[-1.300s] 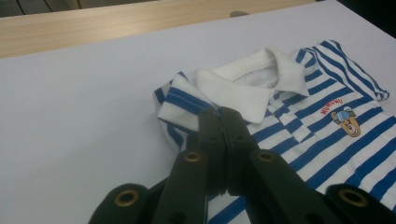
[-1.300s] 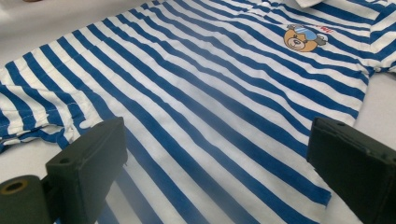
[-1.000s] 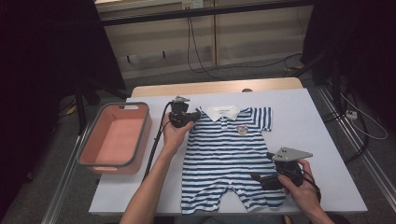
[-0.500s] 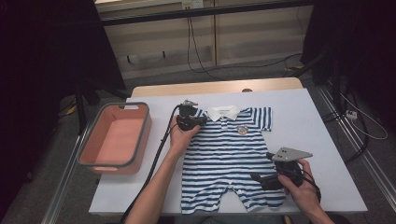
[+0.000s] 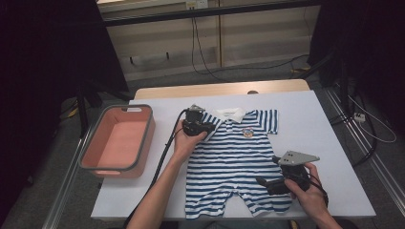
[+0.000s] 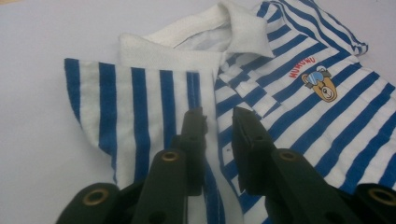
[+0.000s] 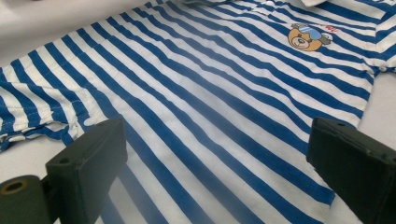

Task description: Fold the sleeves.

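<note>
Romper (image 5: 234, 162) lies beneath both grippers: left gripper (image 6: 217, 123) jaws just parting, right gripper (image 7: 215, 154) jaws wide.

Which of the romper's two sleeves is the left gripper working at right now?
The sleeve on the pink bin's side. The left gripper, jaws just opening, sits over it in the high view; the other sleeve lies flat and untouched.

A white worktop (image 5: 310, 124) is standing on a grey floor (image 5: 267, 71), its wooden far edge showing. Behind it pale cabinet panels (image 5: 248, 33) are running across, with black cables (image 5: 200, 47) hanging down; both sides are lying in darkness.
</note>
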